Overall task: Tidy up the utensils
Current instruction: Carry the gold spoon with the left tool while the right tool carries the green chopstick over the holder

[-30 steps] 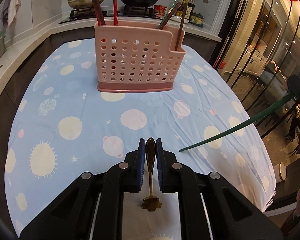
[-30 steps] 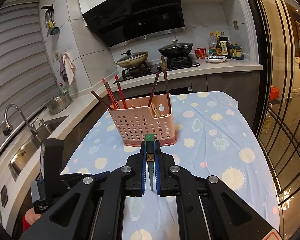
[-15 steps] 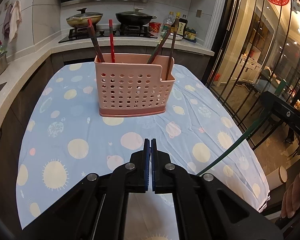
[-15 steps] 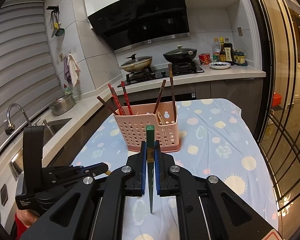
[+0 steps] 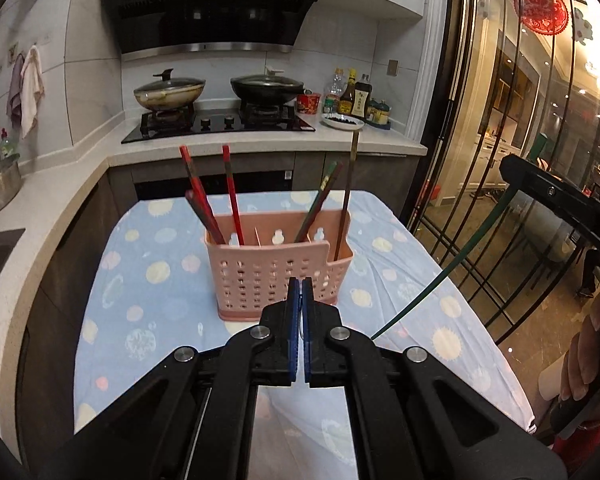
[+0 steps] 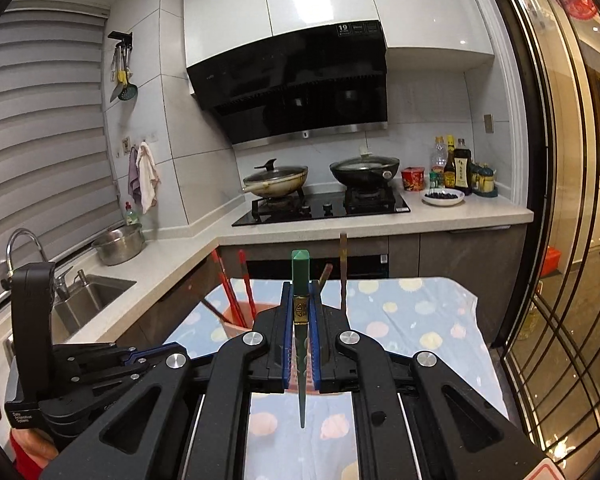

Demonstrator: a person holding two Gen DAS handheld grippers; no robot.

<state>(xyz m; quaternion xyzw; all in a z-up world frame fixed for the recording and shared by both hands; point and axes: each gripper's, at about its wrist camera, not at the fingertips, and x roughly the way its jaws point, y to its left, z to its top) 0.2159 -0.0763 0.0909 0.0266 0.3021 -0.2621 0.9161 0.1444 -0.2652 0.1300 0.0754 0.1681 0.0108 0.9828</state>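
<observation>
The right claw (image 6: pixel 301 344) pinches a green chopstick (image 6: pixel 300 280) near its thick end; the left claw (image 5: pixel 299 300) is pressed together, empty. Thin, stiff and likely slick, the stick could pivot. The pink basket (image 5: pixel 278 276) stands mid-worktop (image 5: pixel 160 320), open room all round.

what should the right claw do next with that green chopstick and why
Probably lower it tip-first into the pink caddy. The right claw is shut on the green chopstick, held roughly upright above the caddy, where other chopsticks already stand. The left claw is shut, holding nothing.
</observation>
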